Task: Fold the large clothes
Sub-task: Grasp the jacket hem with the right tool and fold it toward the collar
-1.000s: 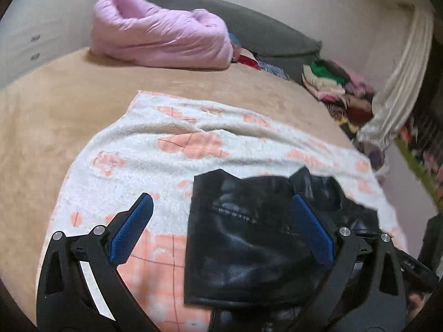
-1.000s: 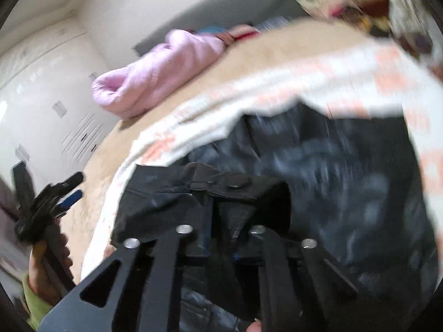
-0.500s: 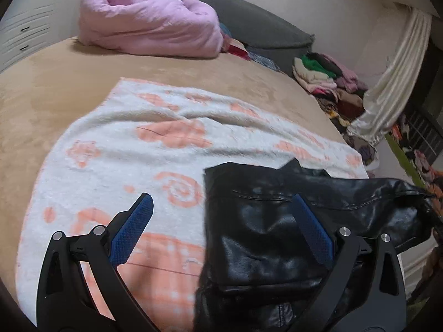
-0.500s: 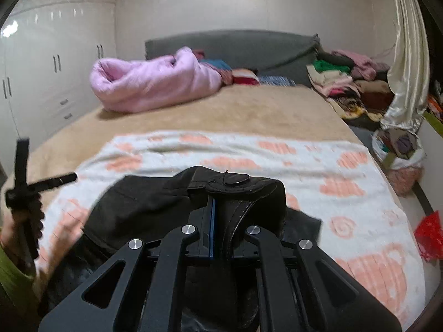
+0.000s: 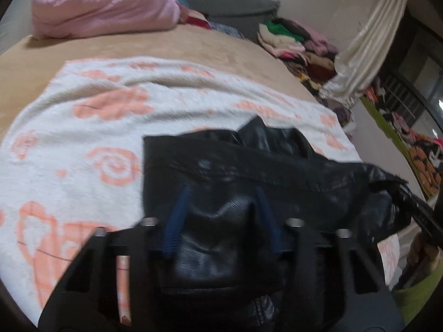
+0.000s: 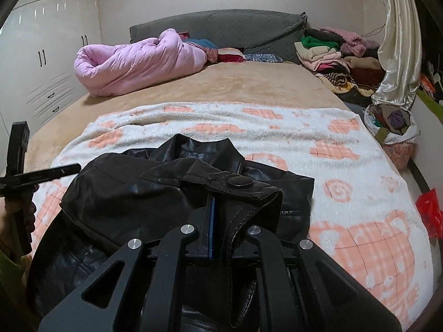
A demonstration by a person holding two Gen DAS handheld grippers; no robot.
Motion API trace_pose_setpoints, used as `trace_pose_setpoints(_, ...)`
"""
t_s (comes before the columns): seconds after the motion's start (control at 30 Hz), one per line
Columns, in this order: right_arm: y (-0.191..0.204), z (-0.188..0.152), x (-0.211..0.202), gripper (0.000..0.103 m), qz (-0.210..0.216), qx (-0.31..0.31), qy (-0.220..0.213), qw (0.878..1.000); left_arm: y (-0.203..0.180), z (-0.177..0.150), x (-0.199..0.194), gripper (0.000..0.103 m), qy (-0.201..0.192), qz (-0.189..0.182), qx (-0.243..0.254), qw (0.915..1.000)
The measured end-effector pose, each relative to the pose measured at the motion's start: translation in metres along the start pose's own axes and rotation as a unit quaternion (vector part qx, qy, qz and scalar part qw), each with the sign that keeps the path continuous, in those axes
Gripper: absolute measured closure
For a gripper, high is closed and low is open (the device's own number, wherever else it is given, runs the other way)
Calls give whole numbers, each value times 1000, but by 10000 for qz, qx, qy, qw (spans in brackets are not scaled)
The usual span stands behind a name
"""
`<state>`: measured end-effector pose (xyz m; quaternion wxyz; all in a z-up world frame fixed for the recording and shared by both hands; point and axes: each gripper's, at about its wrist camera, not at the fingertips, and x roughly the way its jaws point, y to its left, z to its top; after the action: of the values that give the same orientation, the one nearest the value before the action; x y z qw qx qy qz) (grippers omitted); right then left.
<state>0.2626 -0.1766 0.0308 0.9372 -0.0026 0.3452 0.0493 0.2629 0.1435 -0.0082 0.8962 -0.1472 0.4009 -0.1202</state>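
A black leather jacket point(image 5: 249, 166) lies on a white blanket with orange patterns point(image 5: 83, 116) on the bed. My left gripper point(image 5: 221, 215) has closed in on a fold of the jacket; its blue pads point(image 5: 177, 221) press the leather from both sides, and the frame is blurred. My right gripper point(image 6: 221, 207) is shut on the jacket's snap-button tab point(image 6: 241, 182) and holds that edge raised above the jacket point(image 6: 124, 193). The left gripper also shows at the left edge of the right wrist view point(image 6: 16, 177).
A rolled pink quilt point(image 6: 138, 61) and a grey headboard point(image 6: 221, 27) are at the far end of the tan bed point(image 6: 249, 85). Piles of clothes point(image 6: 332, 52) and a cream curtain point(image 6: 398, 55) stand to the right. White wardrobes point(image 6: 41, 55) are on the left.
My left gripper went from wide open to closed on a fold of the jacket. My right gripper kept its hold on the tab and steadied, facing the headboard.
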Motion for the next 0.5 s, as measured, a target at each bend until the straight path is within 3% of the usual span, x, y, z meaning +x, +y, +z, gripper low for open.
trace_pose_setpoints(0.03, 0, 0, 0, 96, 3, 11, 1, 10000, -1, -2, 4, 82, 103, -14, 8, 9999)
trace_pose_setpoints(0.2, 0, -2, 1, 96, 7, 7, 21, 10000, -1, -15, 29, 83, 642, 62, 14, 9979)
trace_pose_setpoints(0.5, -9, -10, 17, 93, -109, 119, 384, 9991, 3, -24, 44, 83, 791, 129, 38, 9968)
